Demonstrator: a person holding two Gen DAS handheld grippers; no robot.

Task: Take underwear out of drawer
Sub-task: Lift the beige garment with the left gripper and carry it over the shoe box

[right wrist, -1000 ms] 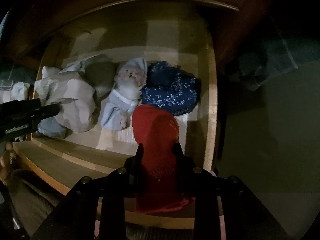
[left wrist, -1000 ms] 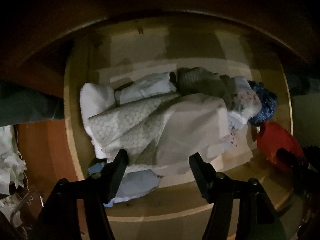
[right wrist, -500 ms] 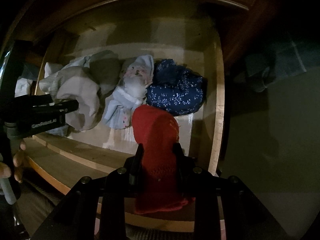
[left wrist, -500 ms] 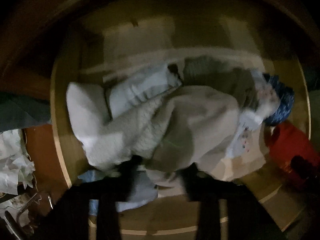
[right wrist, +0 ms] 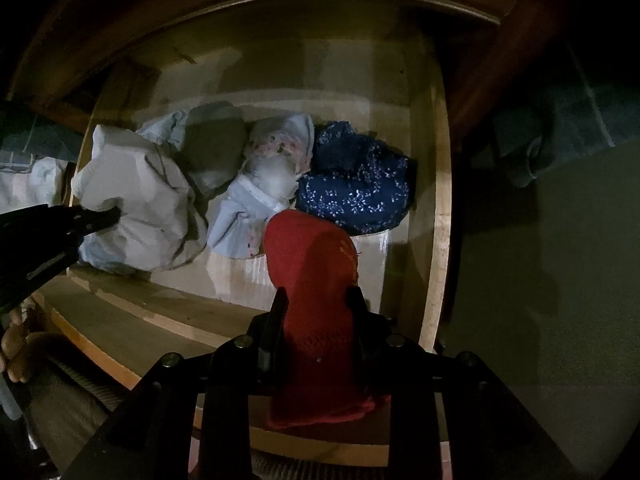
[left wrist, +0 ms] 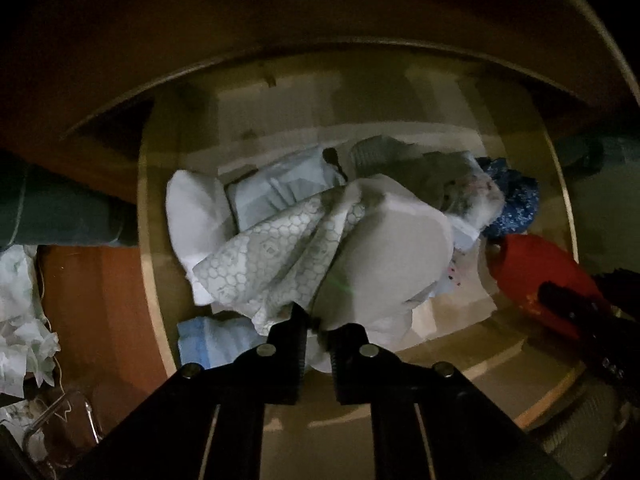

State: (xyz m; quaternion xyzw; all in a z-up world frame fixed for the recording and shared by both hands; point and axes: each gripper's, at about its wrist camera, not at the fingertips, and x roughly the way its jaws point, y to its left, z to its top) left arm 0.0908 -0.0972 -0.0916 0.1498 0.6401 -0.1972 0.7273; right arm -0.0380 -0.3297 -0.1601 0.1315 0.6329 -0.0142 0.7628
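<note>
Left wrist view, left gripper [left wrist: 318,326] clamping pale underwear [left wrist: 360,256], drawer [left wrist: 150,288] open

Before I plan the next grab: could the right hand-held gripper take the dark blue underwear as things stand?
Probably not yet. The right hand-held gripper is shut on the red underwear. The dark blue underwear lies uncovered just beyond, so the way looks free once the red piece is dropped.
</note>
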